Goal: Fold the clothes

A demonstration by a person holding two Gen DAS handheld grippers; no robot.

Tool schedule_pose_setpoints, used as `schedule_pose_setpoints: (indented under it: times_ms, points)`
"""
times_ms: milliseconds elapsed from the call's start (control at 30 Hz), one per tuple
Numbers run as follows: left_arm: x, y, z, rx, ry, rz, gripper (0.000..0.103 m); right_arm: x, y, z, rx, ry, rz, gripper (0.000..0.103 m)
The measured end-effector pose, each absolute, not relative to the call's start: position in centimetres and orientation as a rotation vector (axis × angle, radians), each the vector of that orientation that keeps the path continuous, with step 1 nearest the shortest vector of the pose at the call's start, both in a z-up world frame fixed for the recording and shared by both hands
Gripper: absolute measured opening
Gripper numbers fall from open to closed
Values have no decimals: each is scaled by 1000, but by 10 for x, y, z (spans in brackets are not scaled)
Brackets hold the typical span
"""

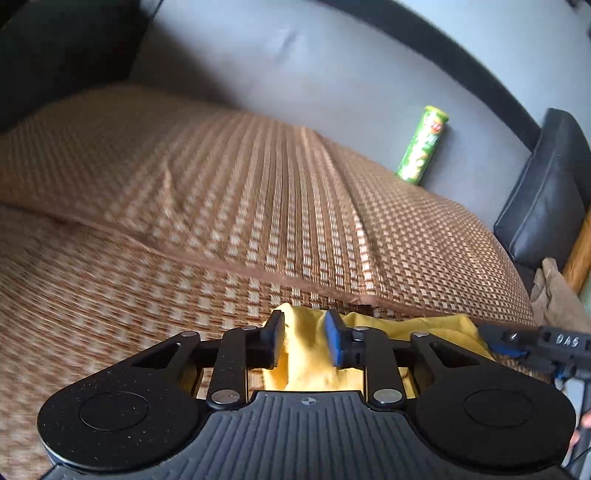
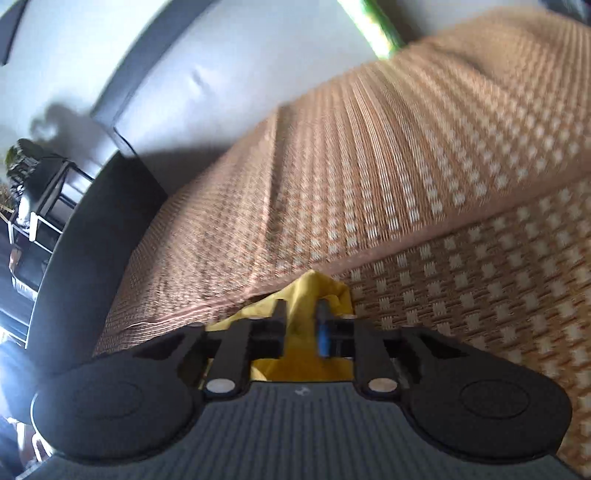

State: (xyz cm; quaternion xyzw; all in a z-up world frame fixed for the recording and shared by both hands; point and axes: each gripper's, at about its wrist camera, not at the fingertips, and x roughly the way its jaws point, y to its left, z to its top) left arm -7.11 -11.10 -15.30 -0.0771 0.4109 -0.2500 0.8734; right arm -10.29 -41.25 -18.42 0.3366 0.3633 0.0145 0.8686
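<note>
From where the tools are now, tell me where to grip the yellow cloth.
Grip the yellow cloth by its bunched top edge, coming down from above and the near side. It lies low on the woven mat, its ridges standing up. The left tool and right tool already straddle such ridges.

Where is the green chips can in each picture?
Left wrist view: the can stands upper right, leaning on the grey sofa back behind the woven mat.
Right wrist view: only a blurred green strip at the top edge, right of middle.
Shared landmark: the yellow cloth between the gripper fingers in both.
</note>
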Motion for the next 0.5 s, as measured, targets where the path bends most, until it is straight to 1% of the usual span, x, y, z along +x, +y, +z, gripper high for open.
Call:
schedule_pose_setpoints:
  times_ms: [33,100,200,333,467,500]
  points:
    - [-84,-105,-147,-141,839,-512,54,-113,-410,-176,666,738,35,31]
    - [-112,-95,-144,-90,814,-484,54,-132,-401,-163,574,729,54,33]
    - [-143,-85,-150,-93,833,-457,55,-151,-380,-150,478,737,106,35]
    - [-159,-87,-163,-162,880,-463,55,-155,-356,-144,405,758,148,36]
    - [-166,-89,-167,-206,885,-483,55,-160,-353,-144,407,764,114,36]
    - [-167,-89,-166,-211,877,-492,56,-162,-355,-144,407,765,99,36]
